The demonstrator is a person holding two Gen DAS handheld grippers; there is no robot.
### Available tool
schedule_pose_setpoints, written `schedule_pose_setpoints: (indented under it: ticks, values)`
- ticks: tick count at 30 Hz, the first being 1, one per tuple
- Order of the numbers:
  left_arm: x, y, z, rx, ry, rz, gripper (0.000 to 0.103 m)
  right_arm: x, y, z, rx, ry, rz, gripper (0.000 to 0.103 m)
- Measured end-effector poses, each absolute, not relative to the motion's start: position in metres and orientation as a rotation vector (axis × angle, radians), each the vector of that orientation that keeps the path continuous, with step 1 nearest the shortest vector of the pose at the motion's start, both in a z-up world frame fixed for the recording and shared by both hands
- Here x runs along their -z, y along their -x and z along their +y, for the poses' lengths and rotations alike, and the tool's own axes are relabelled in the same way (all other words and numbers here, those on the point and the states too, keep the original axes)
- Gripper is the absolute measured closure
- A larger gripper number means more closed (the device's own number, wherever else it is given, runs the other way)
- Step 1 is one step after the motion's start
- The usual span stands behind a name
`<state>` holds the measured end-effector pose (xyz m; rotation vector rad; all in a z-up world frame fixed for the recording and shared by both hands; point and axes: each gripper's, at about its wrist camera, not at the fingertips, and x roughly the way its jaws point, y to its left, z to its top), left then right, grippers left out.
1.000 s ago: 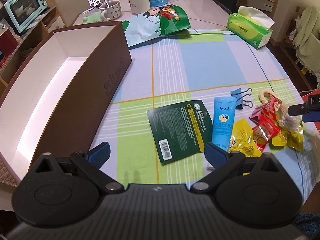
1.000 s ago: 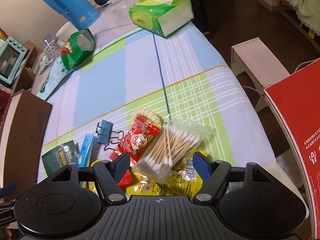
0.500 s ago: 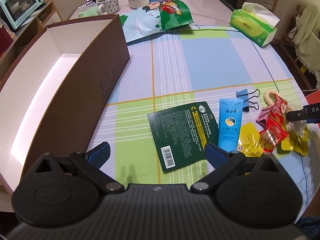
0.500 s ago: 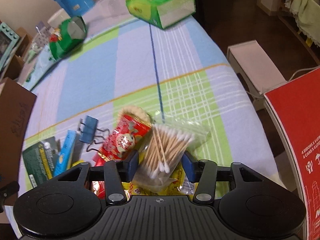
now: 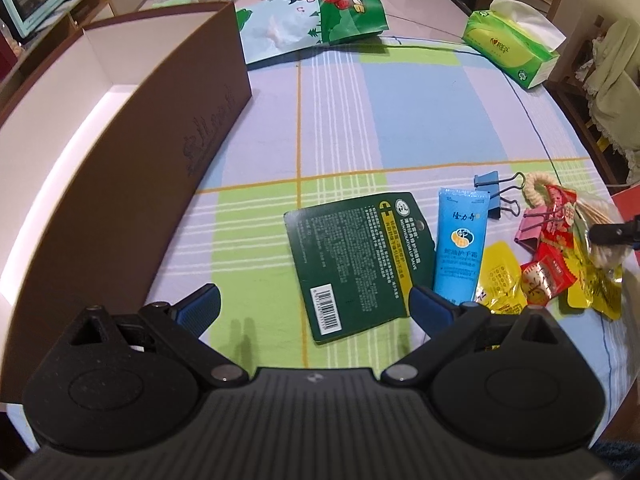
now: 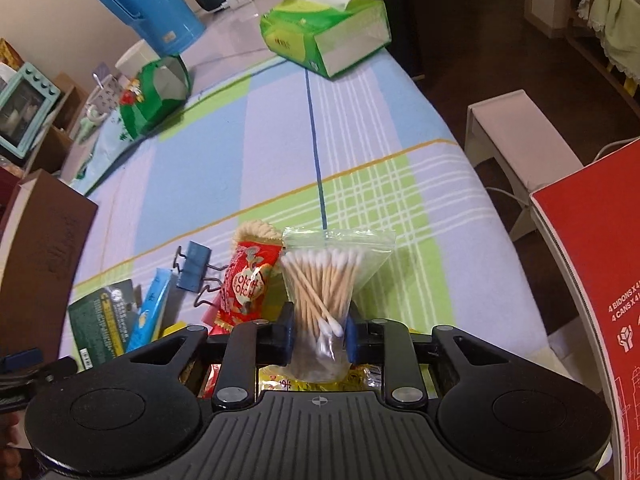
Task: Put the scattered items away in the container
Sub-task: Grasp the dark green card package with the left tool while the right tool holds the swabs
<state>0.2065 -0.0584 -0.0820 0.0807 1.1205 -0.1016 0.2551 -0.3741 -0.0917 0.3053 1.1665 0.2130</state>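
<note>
My right gripper (image 6: 319,330) is shut on a clear bag of cotton swabs (image 6: 326,276), which stands lifted and upright between the pads. Under and left of it lie red snack packets (image 6: 247,282), yellow packets (image 5: 500,280), a blue binder clip (image 6: 194,266), a pink clip (image 5: 534,226), a blue tube (image 5: 460,244) and a dark green card (image 5: 352,256). My left gripper (image 5: 314,306) hangs open above the card's near edge, holding nothing. The brown box (image 5: 120,136), white inside, stands on the left.
A green tissue box (image 5: 514,46), a green snack bag (image 5: 316,16), mugs and a blue flask (image 6: 146,4) stand at the far end of the checked tablecloth (image 5: 380,120). A red carton (image 6: 596,280) and a white stool (image 6: 516,132) sit beyond the table's right edge.
My right gripper has shut on the bag of cotton swabs and raised it off the pile. The left gripper has drifted slightly forward and stays open.
</note>
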Motion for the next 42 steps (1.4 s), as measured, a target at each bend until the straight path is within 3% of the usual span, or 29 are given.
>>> schedule_pose_setpoints:
  ticks: [8, 13, 14, 15, 21, 25, 30, 32, 35, 39, 42]
  values:
    - [0.109, -0.229, -0.048, 0.107, 0.026, 1.123, 0.006, 0.085, -0.251, -0.384, -0.215, -0.335, 1.154, 0.080]
    - [0.126, -0.245, -0.042, 0.139, 0.132, 1.134, 0.014, 0.088, -0.253, -0.387, -0.207, -0.334, 1.168, 0.080]
    - [0.126, -0.244, -0.043, 0.152, 0.138, 1.113, 0.022, 0.089, -0.253, -0.388, -0.205, -0.335, 1.170, 0.080]
    - [0.125, -0.244, -0.044, 0.175, 0.139, 1.098, 0.038, 0.090, -0.253, -0.388, -0.204, -0.335, 1.173, 0.080]
    - [0.106, -0.232, -0.038, 0.272, 0.193, 1.050, 0.063, 0.093, -0.253, -0.390, -0.206, -0.334, 1.189, 0.080]
    - [0.100, -0.232, -0.039, 0.307, 0.171, 1.048, 0.064, 0.098, -0.254, -0.389, -0.216, -0.330, 1.205, 0.080]
    - [0.123, -0.245, -0.044, 0.294, 0.205, 1.097, 0.041, 0.101, -0.256, -0.385, -0.230, -0.326, 1.209, 0.080]
    - [0.124, -0.247, -0.050, 0.306, 0.171, 1.085, 0.038, 0.102, -0.256, -0.387, -0.229, -0.331, 1.211, 0.080]
    - [0.123, -0.247, -0.059, 0.318, 0.104, 1.060, 0.044, 0.103, -0.256, -0.387, -0.230, -0.334, 1.213, 0.080]
    - [0.115, -0.241, -0.056, 0.330, 0.096, 1.024, 0.065, 0.104, -0.256, -0.385, -0.235, -0.323, 1.210, 0.080]
    - [0.105, -0.233, -0.052, 0.333, 0.098, 1.007, 0.069, 0.104, -0.256, -0.385, -0.239, -0.320, 1.207, 0.080]
